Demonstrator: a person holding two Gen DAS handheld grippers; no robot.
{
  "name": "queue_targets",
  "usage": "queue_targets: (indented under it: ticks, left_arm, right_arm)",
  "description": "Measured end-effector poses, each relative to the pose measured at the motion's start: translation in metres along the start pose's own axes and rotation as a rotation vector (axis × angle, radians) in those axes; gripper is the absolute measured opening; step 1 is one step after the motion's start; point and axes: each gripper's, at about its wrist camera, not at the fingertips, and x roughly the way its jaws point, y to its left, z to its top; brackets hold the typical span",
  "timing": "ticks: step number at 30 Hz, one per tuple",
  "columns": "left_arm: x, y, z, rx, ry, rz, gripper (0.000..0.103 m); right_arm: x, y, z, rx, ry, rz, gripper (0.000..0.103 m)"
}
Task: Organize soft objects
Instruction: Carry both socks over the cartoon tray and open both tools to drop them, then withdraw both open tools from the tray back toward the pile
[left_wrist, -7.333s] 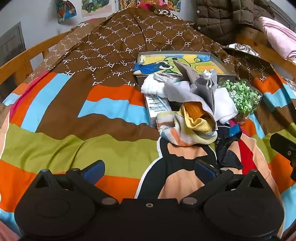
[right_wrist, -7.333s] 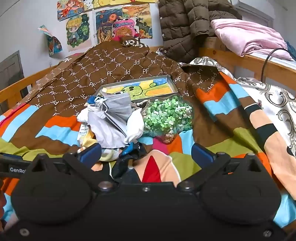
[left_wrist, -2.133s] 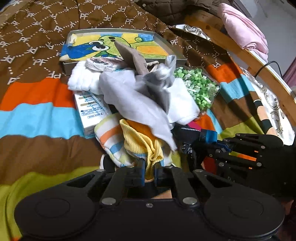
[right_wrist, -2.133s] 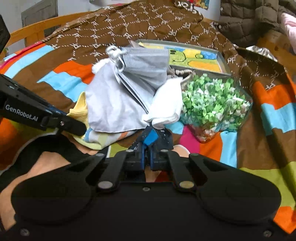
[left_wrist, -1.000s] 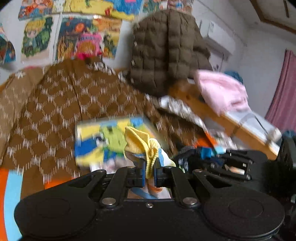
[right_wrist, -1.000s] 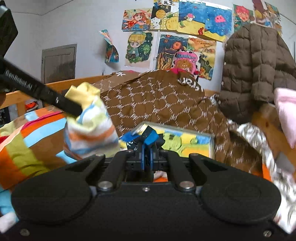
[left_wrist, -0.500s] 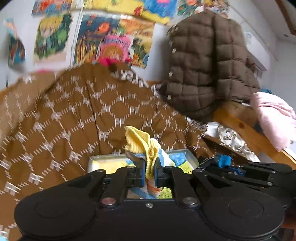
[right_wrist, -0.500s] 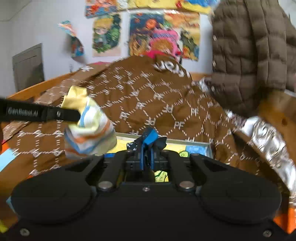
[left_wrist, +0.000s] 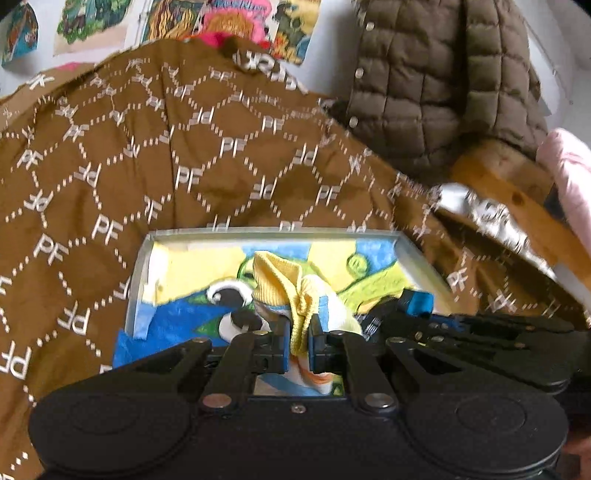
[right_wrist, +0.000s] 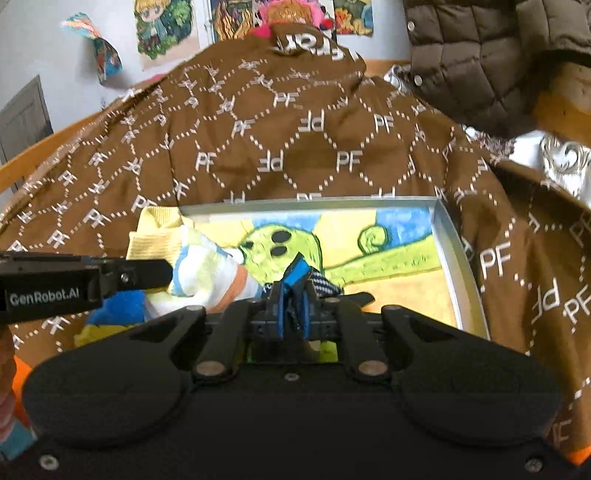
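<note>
Left gripper (left_wrist: 298, 341) is clamped tight on a yellow-cuffed striped sock (left_wrist: 291, 295), cuff bunched up at twelve o'clock above the pads, striped toe drooping below. Right gripper (right_wrist: 291, 315) is pinched shut on a small dark cloth with a blue patch (right_wrist: 301, 275), just a scrap poking out ahead. Both loads hang over the shallow tray (right_wrist: 448, 254) with the cartoon drawing, which lies dead ahead at twelve o'clock on the brown quilt (right_wrist: 295, 147). From the right wrist view, the left gripper's arm comes in at nine o'clock with the sock over the tray's near-left corner. My read: both are equally near, and the drop should go straight down, tray's long axis running nine to three.
</note>
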Motion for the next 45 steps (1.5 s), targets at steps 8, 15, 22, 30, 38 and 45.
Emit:
queue_targets:
  ticks: [8, 15, 22, 30, 38, 45]
  left_arm:
    - [0.025, 0.007, -0.017, -0.011, 0.099, 0.064, 0.014]
    - [0.022, 0.011, -0.015, -0.028, 0.136, 0.118, 0.048]
    - [-0.020, 0.015, -0.012, -0.124, 0.029, 0.137, 0.079]
    - [-0.098, -0.011, 0.000, -0.086, -0.182, 0.143, 0.098]
    - [-0.190, -0.050, -0.013, 0.036, -0.445, 0.172, 0.102]
    - [-0.245, -0.072, -0.059, 0.055, -0.457, 0.160, 0.102]
  right_arm:
    - [0.010, -0.007, -0.008, 0.004, 0.043, -0.031, 0.008]
    - [0.003, -0.005, 0.000, 0.027, 0.092, -0.052, 0.053]
    - [-0.049, -0.001, 0.018, 0.001, 0.023, -0.065, 0.090]
    - [-0.132, -0.002, 0.039, 0.000, -0.127, -0.013, 0.103]
    - [-0.220, -0.004, 0.038, 0.045, -0.258, 0.026, 0.103]
    - [-0.275, -0.001, 0.004, 0.032, -0.338, 0.051, 0.103]
